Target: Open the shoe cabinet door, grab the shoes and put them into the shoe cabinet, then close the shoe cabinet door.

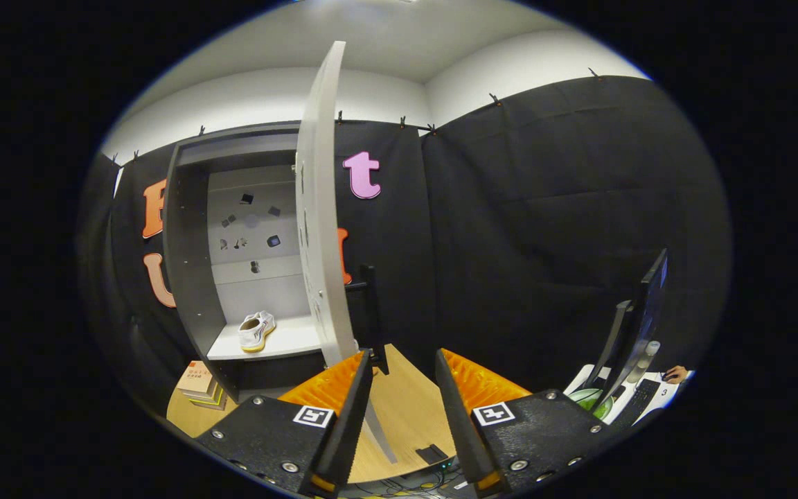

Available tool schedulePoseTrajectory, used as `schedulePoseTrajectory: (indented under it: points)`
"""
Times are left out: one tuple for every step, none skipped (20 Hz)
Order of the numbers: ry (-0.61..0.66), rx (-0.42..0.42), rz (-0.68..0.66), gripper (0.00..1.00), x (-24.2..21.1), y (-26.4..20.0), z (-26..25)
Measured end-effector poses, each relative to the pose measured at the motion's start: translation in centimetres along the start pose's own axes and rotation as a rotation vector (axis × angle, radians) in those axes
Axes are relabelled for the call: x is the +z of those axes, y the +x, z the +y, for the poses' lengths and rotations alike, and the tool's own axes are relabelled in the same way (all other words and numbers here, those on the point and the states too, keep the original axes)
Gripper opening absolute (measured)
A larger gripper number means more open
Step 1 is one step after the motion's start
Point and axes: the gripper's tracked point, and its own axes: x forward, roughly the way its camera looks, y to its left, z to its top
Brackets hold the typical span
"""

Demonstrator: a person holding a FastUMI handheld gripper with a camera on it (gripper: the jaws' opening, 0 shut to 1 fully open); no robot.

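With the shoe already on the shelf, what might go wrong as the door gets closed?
1. The door stands wide open, its edge toward the tool; the open fingers hold nothing, so a push could glance off the thin edge.
2. The shoe lies near the shelf front; if it overhangs, the closing door may catch it.
3. Books lie by the cabinet base, possibly underfoot.

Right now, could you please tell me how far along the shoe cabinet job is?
The door stands swung open and a white shoe already lies on the shelf inside the shoe cabinet. The tool is open and holds nothing, its fingers spread just in front of the door's lower edge. Closing the door is left.
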Motion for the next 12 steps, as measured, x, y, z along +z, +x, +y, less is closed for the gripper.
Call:
schedulePoseTrajectory:
  points:
    - [0.011, 0.004, 0.01, 0.6, -0.2, 0.9, 0.0]
    - [0.019, 0.014, 0.012, 0.62, -0.2, 1.6, 0.0]
    - [0.021, 0.02, 0.016, 0.63, -0.2, 2.3, 0.0]
    - [0.019, 0.027, 0.018, 0.64, -0.2, 2.9, 0.0]
    - [0.022, 0.032, 0.018, 0.65, -0.1, 3.3, 0.3]
    - [0.029, 0.048, 0.023, 0.67, -0.2, 3.2, 0.8]
    - [0.026, 0.043, 0.023, 0.67, -0.2, 2.8, 0.7]
    - [0.009, 0.041, 0.011, 0.68, -0.1, 3.0, 0.3]
    - [-0.003, 0.039, 0.002, 0.68, 0.0, 3.3, 0.7]
    - [-0.009, 0.039, -0.001, 0.68, 0.0, 3.3, 0.9]
    - [-0.011, 0.042, -0.001, 0.68, 0.0, 3.4, 1.0]
    - [-0.011, 0.044, 0.0, 0.68, 0.0, 3.4, 1.1]
